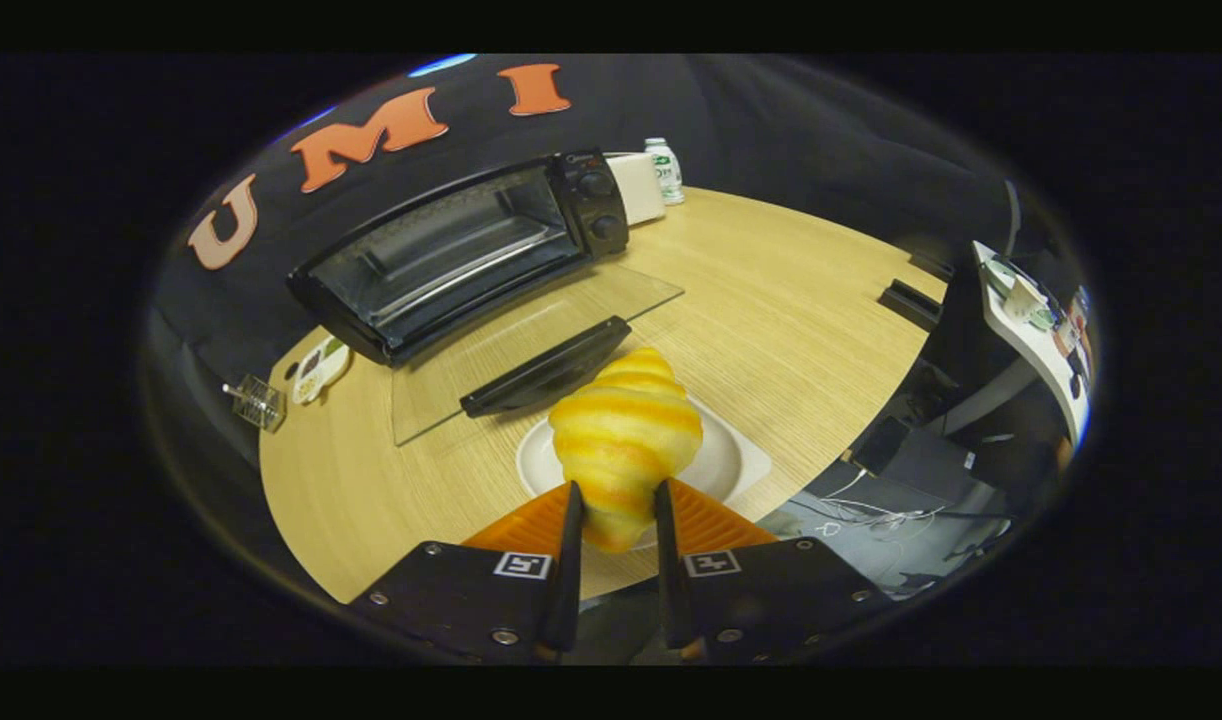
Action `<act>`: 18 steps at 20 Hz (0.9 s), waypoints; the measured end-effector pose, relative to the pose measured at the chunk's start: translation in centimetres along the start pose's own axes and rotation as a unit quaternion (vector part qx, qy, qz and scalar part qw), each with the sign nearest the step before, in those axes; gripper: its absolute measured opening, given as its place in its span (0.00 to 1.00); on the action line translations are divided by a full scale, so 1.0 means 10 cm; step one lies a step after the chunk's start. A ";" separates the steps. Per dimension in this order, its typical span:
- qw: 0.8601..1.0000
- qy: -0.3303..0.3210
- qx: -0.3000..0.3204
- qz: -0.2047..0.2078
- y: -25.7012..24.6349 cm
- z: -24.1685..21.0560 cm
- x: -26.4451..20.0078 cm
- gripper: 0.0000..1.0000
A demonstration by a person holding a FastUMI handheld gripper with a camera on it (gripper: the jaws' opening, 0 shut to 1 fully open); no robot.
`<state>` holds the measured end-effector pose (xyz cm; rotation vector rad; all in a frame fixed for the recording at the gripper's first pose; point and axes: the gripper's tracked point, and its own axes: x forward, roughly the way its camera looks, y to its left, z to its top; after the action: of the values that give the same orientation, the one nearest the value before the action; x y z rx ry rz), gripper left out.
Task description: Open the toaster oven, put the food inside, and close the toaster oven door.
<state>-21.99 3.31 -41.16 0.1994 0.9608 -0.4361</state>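
Gripper [616, 500]: fingers closed narrowly on the near end of a croissant [626, 435], one finger pressing each side; the pastry sticks forward from between them, raised over a plate.

Croissant: glossy yellow with orange-brown bands, ridged in rounded segments, tapering to a blunt tip at the far end. Looks like a moulded model.

Plate [736, 462]: white, smooth, shallow, with rounded corners; sits on the table directly under and just beyond the croissant, partly hidden by it.

Toaster oven [461, 255]: black metal box, well beyond the fingers at the far side of the table. Door [531, 340] is fully open and lies flat toward the plate: clear glass pane with a long black handle [546, 368] along its near edge. Cavity is dark, with a wire rack and shiny metal walls. Two round black knobs [601, 205] stand one above the other on the right panel.

Other items: a white box [639, 187] touching the oven's right side; a small white bottle [663, 170] just behind it; a small white dish [321, 368] with dark contents and a small clear ribbed thing [256, 400] beside the oven's left end.

Table [801, 320]: pale wood-grain top, smooth, curved edge.

Room: black cloth wall behind the oven; to the right a white desk [1031, 340] with clutter, and cables on the floor [871, 520].
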 end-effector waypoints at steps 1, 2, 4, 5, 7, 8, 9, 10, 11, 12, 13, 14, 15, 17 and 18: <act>1.000 -0.008 0.003 0.010 0.04 0.11 -0.03 0.34; 1.000 -0.013 0.008 0.025 0.11 0.23 -0.06 0.33; 0.998 -0.022 0.018 0.059 0.29 0.46 -0.12 0.34; 0.997 -0.029 0.019 0.072 0.38 0.56 -0.12 0.34; 0.994 -0.036 0.023 0.099 0.54 0.71 -0.10 0.34; 0.993 -0.035 0.031 0.113 0.62 0.77 -0.09 0.33; 0.990 -0.033 0.041 0.128 0.71 0.83 -0.05 0.33; 0.988 -0.032 0.048 0.142 0.78 0.90 -0.01 0.33; 0.986 -0.032 0.054 0.153 0.84 0.95 0.04 0.33; 0.985 -0.032 0.059 0.161 0.90 0.99 0.11 0.33; 0.983 -0.029 0.065 0.169 0.95 1.02 0.18 0.33; 0.980 -0.028 0.074 0.181 1.02 1.08 0.22 0.33; 0.978 -0.028 0.079 0.191 1.09 1.13 0.28 0.33; 0.974 -0.026 0.087 0.207 1.21 1.23 0.39 0.33; 0.971 -0.021 0.094 0.217 1.28 1.25 0.44 0.33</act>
<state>-4.77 9.16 -38.09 0.5585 0.8048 -0.1251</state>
